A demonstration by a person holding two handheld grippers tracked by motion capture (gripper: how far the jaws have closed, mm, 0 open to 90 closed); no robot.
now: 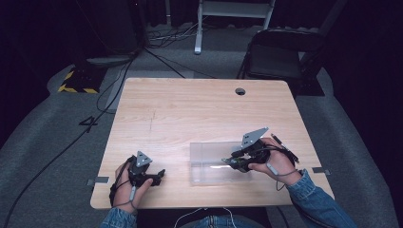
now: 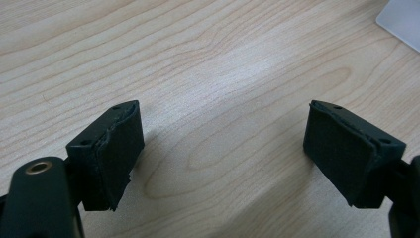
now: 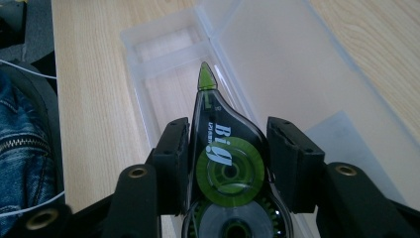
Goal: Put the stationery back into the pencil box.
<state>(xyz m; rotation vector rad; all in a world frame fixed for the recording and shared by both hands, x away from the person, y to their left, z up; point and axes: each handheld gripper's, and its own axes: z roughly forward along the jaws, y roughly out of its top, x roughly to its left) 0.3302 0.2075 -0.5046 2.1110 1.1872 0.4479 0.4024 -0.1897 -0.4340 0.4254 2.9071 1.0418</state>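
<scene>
My right gripper (image 3: pixel 227 148) is shut on a black and green correction tape dispenser (image 3: pixel 223 158), its pads pressing both flat sides. The green tip points into the base of a clear plastic box (image 3: pixel 163 74) that lies open on the table, lid (image 3: pixel 297 69) folded flat beside it. In the high view the right gripper (image 1: pixel 234 162) hovers over the right part of the clear box (image 1: pixel 209 164). My left gripper (image 2: pixel 223 148) stands open above bare wood with nothing between its pads; in the high view the left gripper (image 1: pixel 159 175) rests near the table's front left.
The light wooden table (image 1: pixel 190 109) has a cable hole (image 1: pixel 240 91) at the back right. A folding chair (image 1: pixel 275 54) stands behind it, and cables run across the grey floor on the left. The person's denim sleeves reach in from the front edge.
</scene>
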